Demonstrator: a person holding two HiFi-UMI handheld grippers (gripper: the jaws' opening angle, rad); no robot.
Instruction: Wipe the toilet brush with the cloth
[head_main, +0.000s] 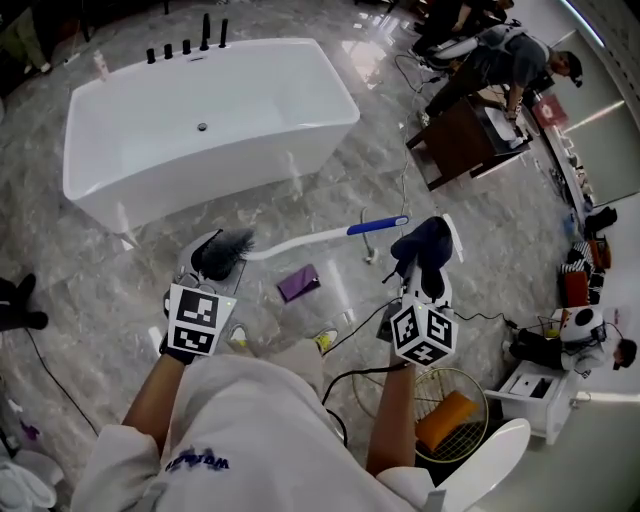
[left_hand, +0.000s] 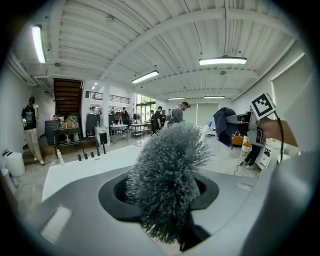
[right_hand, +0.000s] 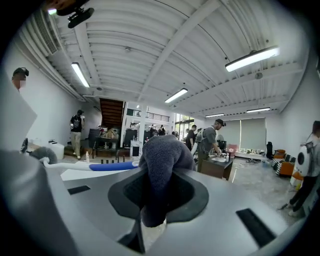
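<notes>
My left gripper (head_main: 213, 264) is shut on the toilet brush, and its dark grey bristle head (head_main: 223, 252) fills the jaws in the left gripper view (left_hand: 167, 185). The brush's white handle (head_main: 300, 241) runs level to the right and ends in a blue grip (head_main: 378, 226). My right gripper (head_main: 422, 275) is shut on a dark blue cloth (head_main: 425, 245), which bulges up between the jaws (right_hand: 162, 165). The cloth hangs just right of the blue grip; I cannot tell whether they touch. The blue grip (right_hand: 112, 166) shows to the cloth's left in the right gripper view.
A white bathtub (head_main: 200, 110) stands ahead on the marble floor. On the floor lie a purple item (head_main: 298, 283) and cables (head_main: 350, 335). A wire basket (head_main: 447, 410) with something orange sits at lower right. A person leans over a wooden desk (head_main: 460, 140) at upper right.
</notes>
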